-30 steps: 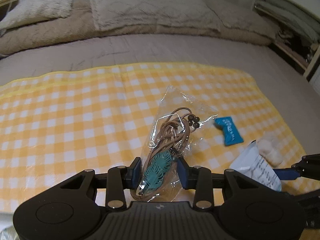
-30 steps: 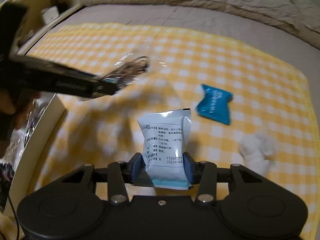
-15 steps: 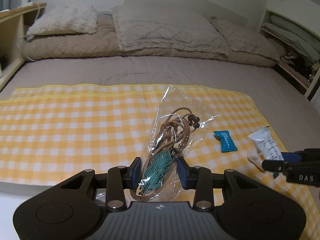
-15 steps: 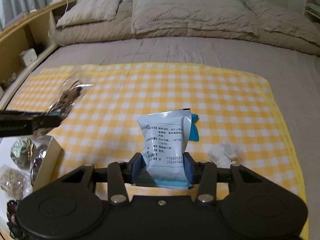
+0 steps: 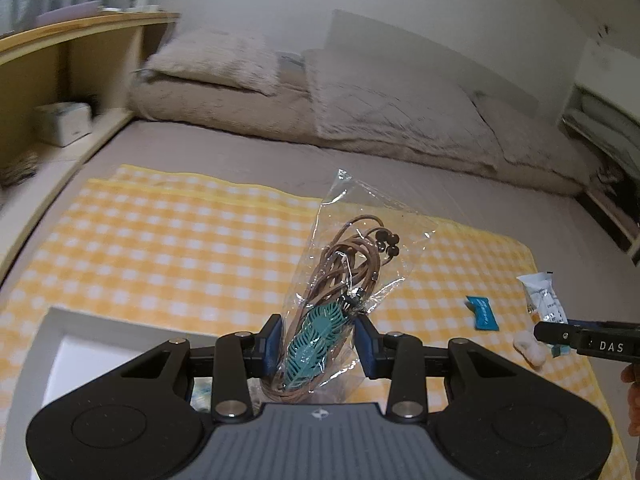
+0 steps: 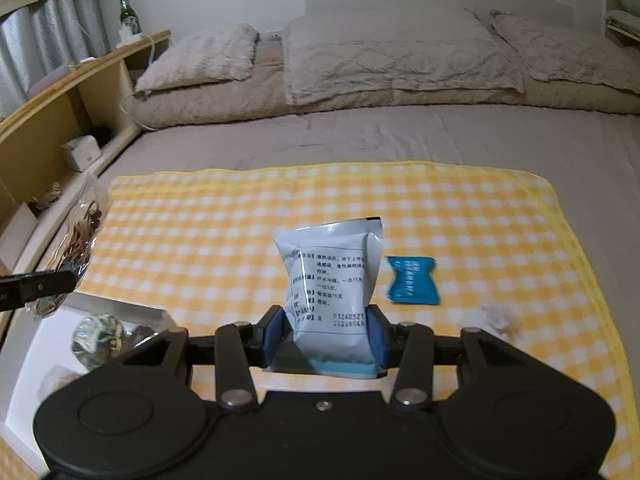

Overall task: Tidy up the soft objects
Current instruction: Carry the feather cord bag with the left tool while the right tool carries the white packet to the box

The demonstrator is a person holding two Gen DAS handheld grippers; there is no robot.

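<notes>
My left gripper [image 5: 318, 344] is shut on a clear plastic bag [image 5: 352, 264] holding brown cord and a teal leaf charm, raised above the near left of the yellow checked cloth [image 5: 180, 248]. My right gripper [image 6: 328, 340] is shut on a pale blue-white printed packet [image 6: 332, 276], held upright over the cloth [image 6: 480, 220]. A small blue sachet [image 6: 412, 280] and a white fluffy ball [image 6: 498, 316] lie on the cloth at the right. A white box [image 6: 24, 356] at the near left holds several small items.
Beige pillows [image 6: 392, 52] and a folded blanket lie at the head of the grey bed. A wooden shelf [image 6: 60, 100] with a green bottle [image 6: 128, 12] runs along the left. The white box's rim also shows in the left wrist view [image 5: 52, 344].
Both grippers have lifted and pulled back toward the near left with their loads. The white box has come into the left wrist view.
</notes>
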